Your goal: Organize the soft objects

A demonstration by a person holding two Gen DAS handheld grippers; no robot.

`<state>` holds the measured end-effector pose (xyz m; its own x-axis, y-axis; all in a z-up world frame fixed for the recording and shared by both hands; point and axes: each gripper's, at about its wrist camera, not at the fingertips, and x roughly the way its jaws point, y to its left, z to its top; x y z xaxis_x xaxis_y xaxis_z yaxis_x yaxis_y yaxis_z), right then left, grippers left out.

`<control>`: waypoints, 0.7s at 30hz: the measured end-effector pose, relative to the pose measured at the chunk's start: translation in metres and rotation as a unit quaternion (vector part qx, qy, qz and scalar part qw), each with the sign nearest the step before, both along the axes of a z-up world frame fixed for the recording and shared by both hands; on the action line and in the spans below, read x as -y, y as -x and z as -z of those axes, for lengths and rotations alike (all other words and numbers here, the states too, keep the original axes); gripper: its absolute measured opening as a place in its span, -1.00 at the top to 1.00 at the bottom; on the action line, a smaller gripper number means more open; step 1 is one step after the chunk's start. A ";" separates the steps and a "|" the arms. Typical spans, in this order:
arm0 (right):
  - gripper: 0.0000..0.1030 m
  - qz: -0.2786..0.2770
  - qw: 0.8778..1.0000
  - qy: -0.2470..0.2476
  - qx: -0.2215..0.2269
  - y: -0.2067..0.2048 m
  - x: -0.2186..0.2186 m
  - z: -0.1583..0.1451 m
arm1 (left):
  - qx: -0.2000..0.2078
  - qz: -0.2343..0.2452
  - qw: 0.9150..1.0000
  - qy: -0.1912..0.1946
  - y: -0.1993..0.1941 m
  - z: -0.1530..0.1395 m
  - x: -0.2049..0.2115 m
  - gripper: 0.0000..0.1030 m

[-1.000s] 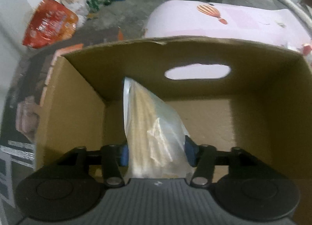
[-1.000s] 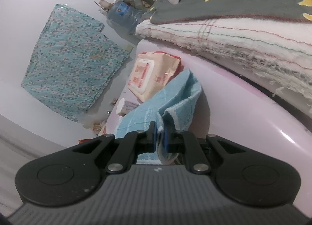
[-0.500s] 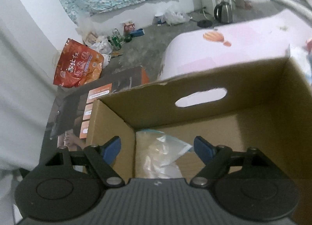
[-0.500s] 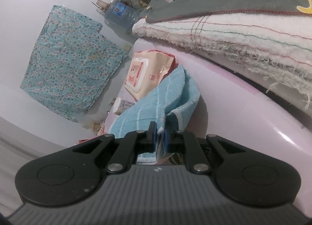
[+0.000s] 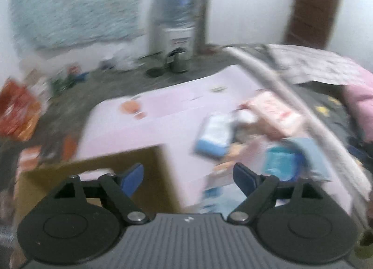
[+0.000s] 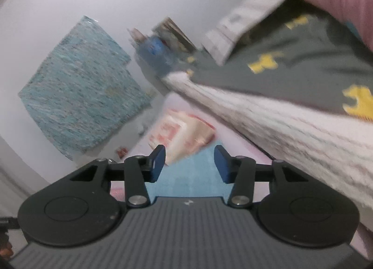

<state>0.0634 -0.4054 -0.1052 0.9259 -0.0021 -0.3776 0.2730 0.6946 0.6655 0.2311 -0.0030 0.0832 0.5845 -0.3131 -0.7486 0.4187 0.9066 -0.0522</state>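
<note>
Two grippers stand released. Left wrist view: the left gripper (image 5: 187, 177), its jaws just opened further and empty, has left the clear bag in the cardboard box (image 5: 98, 175) below its fingers. Right wrist view: the right gripper (image 6: 190, 164) has just parted off the blue towel (image 6: 186, 182), now loose beneath its fingers, so that needs regrasping.

Ahead of the left claw (image 5: 188, 177), whose jaws have just been opening and stand wide with nothing between them, the pink bed surface (image 5: 167, 105) lies bare toward its far corner, while the cardboard box (image 5: 130, 164) blocks the near left and a blurred clutter of packets (image 5: 213, 138) crowds the right. The right claw (image 6: 189, 164), jaws just parted, has the blue towel (image 6: 188, 180) below its gap, a wipes pack (image 6: 181, 136) straight ahead, and piled bedding (image 6: 291, 129) walling the right.
</note>
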 end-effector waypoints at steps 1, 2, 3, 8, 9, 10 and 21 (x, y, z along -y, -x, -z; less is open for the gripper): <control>0.10 -0.012 1.000 0.001 0.008 -0.003 -0.001 -0.006 | 0.003 0.016 1.000 -0.001 0.000 0.001 0.014 -0.66; 0.10 -0.027 1.000 0.002 0.014 -0.008 -0.006 -0.010 | 0.005 0.028 1.000 -0.005 0.000 0.003 0.026 -0.66; 0.10 -0.044 0.999 0.000 0.018 -0.015 -0.011 -0.014 | 0.007 0.044 0.999 -0.011 0.000 0.006 0.039 -0.66; 0.09 -0.130 0.986 -0.101 0.013 -0.057 -0.027 -0.004 | 0.018 0.106 0.992 -0.069 -0.003 0.038 0.098 -0.65; 0.09 -0.142 0.982 -0.123 0.008 -0.066 -0.029 0.001 | 0.014 0.113 0.991 -0.074 -0.006 0.045 0.105 -0.65; 0.09 -0.153 0.978 -0.139 0.002 -0.075 -0.031 0.005 | 0.008 0.120 0.990 -0.078 -0.010 0.051 0.113 -0.65; 0.09 -0.206 0.960 -0.192 -0.012 -0.113 -0.048 0.033 | -0.066 0.124 0.985 -0.098 -0.057 0.102 0.141 -0.26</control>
